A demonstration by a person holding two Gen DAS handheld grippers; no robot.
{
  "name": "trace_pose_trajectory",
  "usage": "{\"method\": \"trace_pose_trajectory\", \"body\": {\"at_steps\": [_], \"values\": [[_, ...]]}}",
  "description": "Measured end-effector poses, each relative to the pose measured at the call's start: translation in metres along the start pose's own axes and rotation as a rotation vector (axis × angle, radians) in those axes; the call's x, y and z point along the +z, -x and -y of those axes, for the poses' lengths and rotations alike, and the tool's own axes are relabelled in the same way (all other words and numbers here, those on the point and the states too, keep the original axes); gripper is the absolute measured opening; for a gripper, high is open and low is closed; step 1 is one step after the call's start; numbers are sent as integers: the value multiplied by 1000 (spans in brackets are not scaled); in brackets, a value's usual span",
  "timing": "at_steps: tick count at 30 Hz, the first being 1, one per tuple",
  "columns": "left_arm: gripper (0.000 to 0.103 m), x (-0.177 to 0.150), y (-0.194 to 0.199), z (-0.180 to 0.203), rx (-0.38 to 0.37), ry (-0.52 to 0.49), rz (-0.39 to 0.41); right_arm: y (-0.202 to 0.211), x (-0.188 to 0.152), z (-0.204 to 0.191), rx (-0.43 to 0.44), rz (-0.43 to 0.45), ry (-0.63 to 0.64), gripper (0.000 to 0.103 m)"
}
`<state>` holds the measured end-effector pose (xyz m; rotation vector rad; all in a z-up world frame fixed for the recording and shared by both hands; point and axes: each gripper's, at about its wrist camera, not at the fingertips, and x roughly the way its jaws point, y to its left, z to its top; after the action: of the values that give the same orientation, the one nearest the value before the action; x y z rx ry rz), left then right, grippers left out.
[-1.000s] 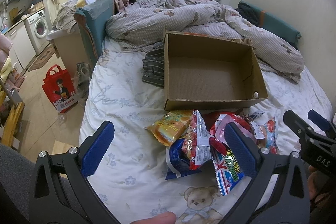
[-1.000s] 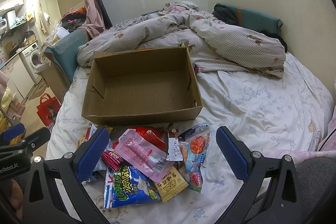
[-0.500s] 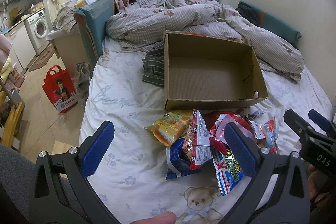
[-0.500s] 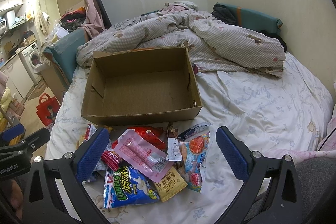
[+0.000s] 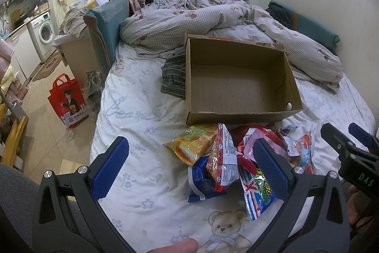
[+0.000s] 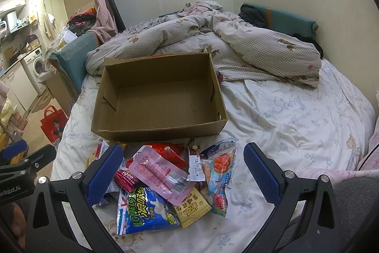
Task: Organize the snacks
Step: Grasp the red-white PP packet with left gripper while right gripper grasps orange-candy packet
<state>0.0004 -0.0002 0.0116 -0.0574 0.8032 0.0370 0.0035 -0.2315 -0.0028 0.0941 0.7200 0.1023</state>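
Lying heaped on the white printed bedsheet (image 6: 296, 125) just near the empty brown cardboard box (image 6: 156, 132), the crinkly foil snack packets (image 6: 165, 181) look light, soft and slippery; pinch a sealed edge. Left gripper (image 5: 191, 170) and right gripper (image 6: 182, 172) hover spread, empty.

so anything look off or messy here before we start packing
Yes: the snack packets lie in a loose overlapping heap on the bed sheet, none inside the cardboard box, whose near rim is ragged. Both the left gripper and the right gripper hang open, holding nothing.
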Motion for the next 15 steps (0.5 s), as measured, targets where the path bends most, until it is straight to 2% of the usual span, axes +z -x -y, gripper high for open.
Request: {"method": "trace_pose_trajectory", "body": {"at_steps": [6,9,10,13,15], "values": [[103,6,1,0,-23,-13,-39,-1,8,9,38,-37,-30,103],[103,19,-6,-2,-29,2,-95,-6,20,24,82,-94,-84,103],[103,24,-10,-4,-21,7,-121,-13,25,33,97,-140,-102,103],[103,39,-27,-8,-28,35,-187,-31,31,47,79,-229,-95,103],[103,45,-41,-5,-23,40,-239,-39,33,56,44,-254,-90,103]]}}
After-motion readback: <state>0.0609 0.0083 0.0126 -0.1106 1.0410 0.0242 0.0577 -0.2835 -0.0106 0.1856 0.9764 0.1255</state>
